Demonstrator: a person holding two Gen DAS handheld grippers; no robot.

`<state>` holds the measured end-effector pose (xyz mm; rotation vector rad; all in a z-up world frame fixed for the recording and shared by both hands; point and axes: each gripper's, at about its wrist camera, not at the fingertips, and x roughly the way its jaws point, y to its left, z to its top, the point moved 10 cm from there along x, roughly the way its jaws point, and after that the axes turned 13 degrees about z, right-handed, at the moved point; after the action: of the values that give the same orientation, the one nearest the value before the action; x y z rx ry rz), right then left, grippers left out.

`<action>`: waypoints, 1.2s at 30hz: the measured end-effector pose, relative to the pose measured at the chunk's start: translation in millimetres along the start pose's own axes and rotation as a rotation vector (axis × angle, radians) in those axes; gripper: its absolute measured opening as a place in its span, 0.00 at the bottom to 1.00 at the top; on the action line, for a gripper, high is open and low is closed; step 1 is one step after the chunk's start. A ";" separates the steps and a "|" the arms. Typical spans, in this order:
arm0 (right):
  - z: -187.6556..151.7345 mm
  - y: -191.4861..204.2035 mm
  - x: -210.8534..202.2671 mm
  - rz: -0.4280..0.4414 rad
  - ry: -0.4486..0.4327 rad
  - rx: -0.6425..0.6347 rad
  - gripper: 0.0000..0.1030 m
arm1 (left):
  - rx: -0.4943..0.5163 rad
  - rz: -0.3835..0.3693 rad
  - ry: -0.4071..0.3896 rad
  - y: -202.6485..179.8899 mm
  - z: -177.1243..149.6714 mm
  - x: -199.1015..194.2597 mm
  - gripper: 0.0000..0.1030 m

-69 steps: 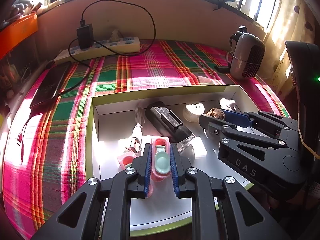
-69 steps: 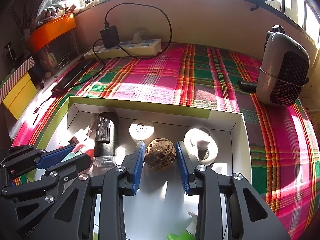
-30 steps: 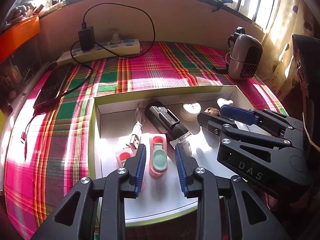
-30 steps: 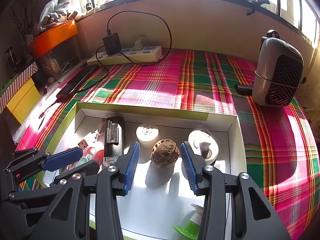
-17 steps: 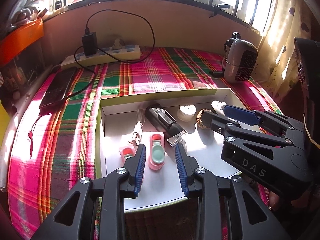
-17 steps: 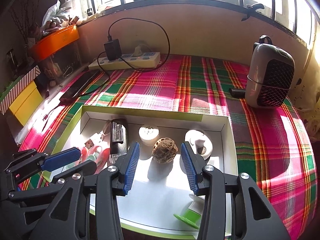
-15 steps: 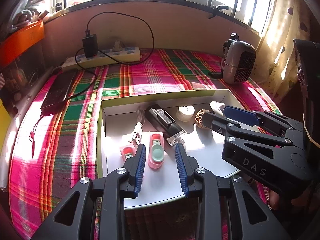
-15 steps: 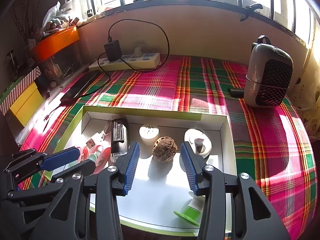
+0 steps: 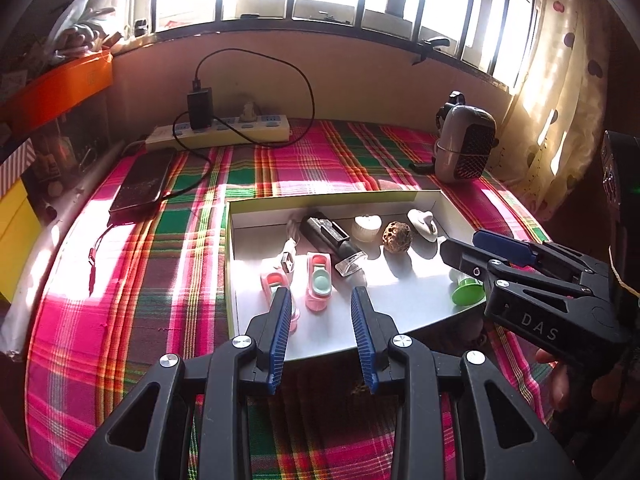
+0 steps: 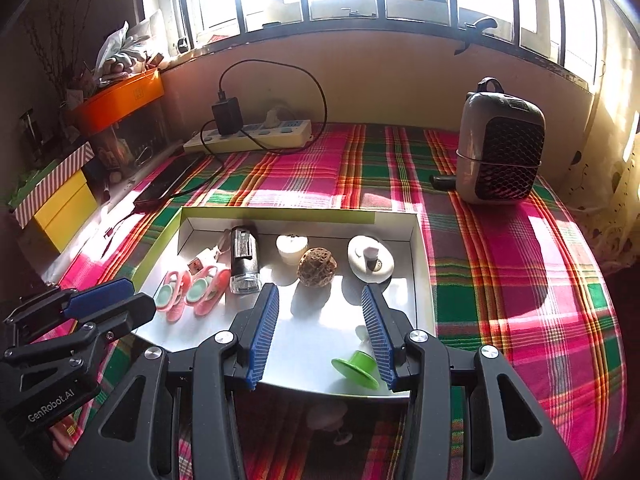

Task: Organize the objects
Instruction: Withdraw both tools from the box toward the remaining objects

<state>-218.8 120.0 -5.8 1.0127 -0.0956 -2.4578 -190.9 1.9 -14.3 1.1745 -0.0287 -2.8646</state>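
Observation:
A shallow white box (image 9: 400,199) (image 10: 420,248) with a green rim lies on the plaid cloth. In it are two pink clips (image 9: 319,280) (image 10: 202,286), a USB cable end (image 9: 287,260), a black rectangular device (image 9: 332,236) (image 10: 245,254), a white round plug (image 9: 366,227) (image 10: 291,247), a brown walnut (image 9: 397,236) (image 10: 317,267), a white hook (image 9: 425,222) (image 10: 370,264) and a green-based item (image 9: 466,292) (image 10: 356,366). My left gripper (image 9: 320,304) is open and empty, above the box's near edge. My right gripper (image 10: 318,300) is open and empty, behind the walnut.
A power strip (image 9: 218,132) with a black charger (image 9: 200,108) and cable lies at the back. A phone (image 9: 142,184) lies at the left. A small grey heater (image 9: 464,148) (image 10: 500,152) stands at the back right. Orange and yellow boxes (image 10: 64,204) stand at the left.
Both grippers have let go, the left of a pink clip and the right of the walnut, opened, and pulled back and up from the box. The objects stay in the box.

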 end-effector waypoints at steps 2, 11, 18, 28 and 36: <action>-2.4 0.7 -4.0 0.001 -0.005 0.001 0.43 | -0.004 -0.005 0.002 1.6 -2.8 -2.3 0.28; -15.6 -4.2 -23.7 -0.018 -0.024 0.010 0.43 | -0.017 -0.064 0.022 8.6 -30.5 -13.4 0.29; -28.0 -9.7 -37.0 -0.031 -0.033 0.024 0.43 | -0.015 -0.094 0.037 5.8 -44.3 -16.1 0.33; -46.3 -23.3 -46.0 -0.049 -0.022 0.067 0.44 | -0.005 -0.139 0.086 -7.4 -57.7 -6.7 0.34; -59.3 -30.6 -47.7 -0.051 -0.002 0.095 0.44 | 0.014 -0.135 0.101 -15.5 -59.2 0.4 0.34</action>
<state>-161.6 175.4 -25.2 1.0654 -0.1915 -2.5211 -150.2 17.4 -57.2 1.3730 0.0365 -2.9186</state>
